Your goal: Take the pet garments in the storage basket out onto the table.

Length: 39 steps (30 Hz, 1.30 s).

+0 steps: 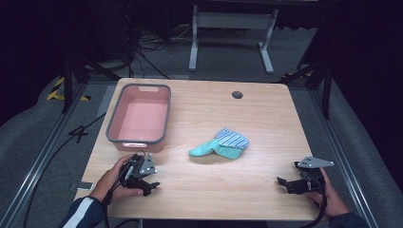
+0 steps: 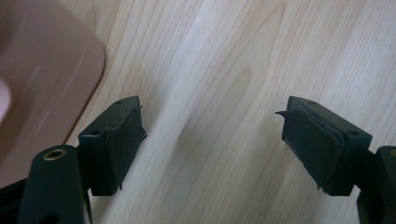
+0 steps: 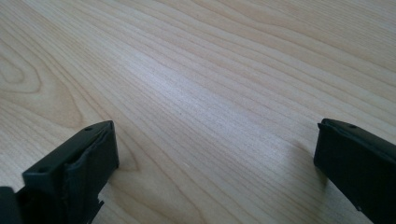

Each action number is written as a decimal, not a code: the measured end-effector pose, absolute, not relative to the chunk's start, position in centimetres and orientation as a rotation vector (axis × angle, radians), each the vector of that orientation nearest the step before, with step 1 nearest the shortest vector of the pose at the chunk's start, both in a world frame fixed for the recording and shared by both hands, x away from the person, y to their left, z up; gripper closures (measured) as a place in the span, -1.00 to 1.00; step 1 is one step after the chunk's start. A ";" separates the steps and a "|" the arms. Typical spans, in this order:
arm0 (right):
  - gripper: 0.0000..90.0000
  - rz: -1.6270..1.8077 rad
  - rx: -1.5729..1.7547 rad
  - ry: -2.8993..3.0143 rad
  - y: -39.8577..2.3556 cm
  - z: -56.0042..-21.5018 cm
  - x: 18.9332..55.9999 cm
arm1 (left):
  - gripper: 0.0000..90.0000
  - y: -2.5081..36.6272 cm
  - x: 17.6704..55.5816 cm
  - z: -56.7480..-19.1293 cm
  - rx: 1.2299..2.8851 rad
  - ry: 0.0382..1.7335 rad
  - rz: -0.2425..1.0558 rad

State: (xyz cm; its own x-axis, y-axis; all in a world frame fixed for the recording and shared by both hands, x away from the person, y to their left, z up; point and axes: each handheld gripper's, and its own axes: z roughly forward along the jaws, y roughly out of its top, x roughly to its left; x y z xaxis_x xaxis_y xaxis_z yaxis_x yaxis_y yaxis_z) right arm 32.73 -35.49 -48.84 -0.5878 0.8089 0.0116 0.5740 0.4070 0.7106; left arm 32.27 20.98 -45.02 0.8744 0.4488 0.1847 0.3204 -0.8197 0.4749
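High view: the teal and blue-striped cloth bundle (image 1: 222, 145) lies mid-table, its long axis running left to right, right of the pink plastic tub (image 1: 139, 118). The left gripper (image 1: 148, 184) is nearer its teal end than the right gripper (image 1: 283, 183).

Left gripper view: jaws spread, empty, over the pale wooden table (image 2: 224, 70).

Right gripper view: jaws spread, empty.

The table (image 1: 199, 180) is showing pale, matt wood grain across the frame's middle. The tub (image 1: 112, 124) at upper left is looking like smooth pink plastic with a grey rim. The socks (image 1: 223, 145) at centre are lying as soft knitted cloth, one striped.
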 end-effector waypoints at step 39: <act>-0.99 0.975 1.199 2.330 -35.5 -48.9 32.6 | -0.68 29.9 31.0 -48.2 2.243 0.874 0.332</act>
State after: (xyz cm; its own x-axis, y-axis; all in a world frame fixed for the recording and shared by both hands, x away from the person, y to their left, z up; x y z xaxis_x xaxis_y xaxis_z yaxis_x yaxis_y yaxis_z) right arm 32.62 -35.53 -48.85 -0.5840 0.8117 0.0076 0.5751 0.4071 0.7096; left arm 31.04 29.89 -48.24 0.7397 0.6728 -0.0135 0.4945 -0.5298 0.6890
